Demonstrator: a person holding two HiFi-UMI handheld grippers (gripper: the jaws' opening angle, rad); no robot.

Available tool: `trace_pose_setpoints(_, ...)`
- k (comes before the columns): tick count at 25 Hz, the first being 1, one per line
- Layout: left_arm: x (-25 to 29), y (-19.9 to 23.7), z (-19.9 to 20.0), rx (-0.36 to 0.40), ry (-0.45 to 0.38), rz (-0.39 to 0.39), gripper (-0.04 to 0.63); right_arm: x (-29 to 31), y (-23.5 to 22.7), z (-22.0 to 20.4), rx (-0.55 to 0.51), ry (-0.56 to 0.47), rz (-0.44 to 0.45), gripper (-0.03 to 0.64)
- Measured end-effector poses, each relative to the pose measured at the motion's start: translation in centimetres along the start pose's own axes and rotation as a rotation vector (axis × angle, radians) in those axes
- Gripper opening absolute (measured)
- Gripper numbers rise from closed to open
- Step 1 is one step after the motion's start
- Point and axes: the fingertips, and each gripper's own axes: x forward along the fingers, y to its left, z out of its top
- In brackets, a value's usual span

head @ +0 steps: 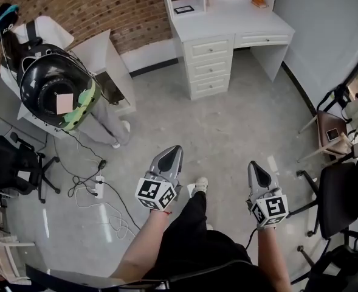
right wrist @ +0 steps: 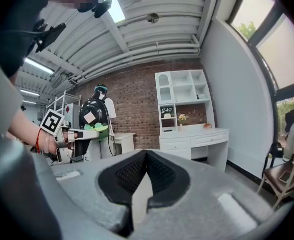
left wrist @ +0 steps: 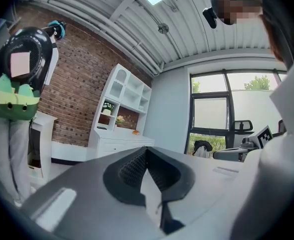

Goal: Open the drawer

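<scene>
A white desk (head: 227, 26) with a hutch stands against the brick wall at the far end of the room. It has a stack of drawers (head: 208, 66) on its left side and one shallow drawer (head: 261, 39) under the top; all are closed. My left gripper (head: 174, 151) and right gripper (head: 253, 166) are held out over the grey floor, well short of the desk, both pointing toward it. Both are shut with nothing between the jaws. The desk (left wrist: 118, 143) shows small and distant past the left gripper (left wrist: 146, 154), and the desk (right wrist: 194, 139) likewise past the right gripper (right wrist: 147, 156).
Another person wearing a black rounded pack (head: 51, 84) stands at the left by a small white cabinet (head: 109, 62). Cables and a power strip (head: 96, 187) lie on the floor at the left. A black office chair (head: 14, 163) stands at the left, and chairs (head: 340, 193) line the right side.
</scene>
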Motion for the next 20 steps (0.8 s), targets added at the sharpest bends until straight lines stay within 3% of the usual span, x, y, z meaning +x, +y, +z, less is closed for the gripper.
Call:
trace_pose_setpoints(12,13.3,7.1,3.0,0.008,0.027,-0.032,0.003,12.4,-6.2,2.3,0.031,0.037,-0.037,0.002)
trace_pose_setpoints(20,21.0,11.8,3.0,0.012,0.042,-0.075,0.003,19.9,-9.5,2.2,0.048,0.043,-0.072,0.002)
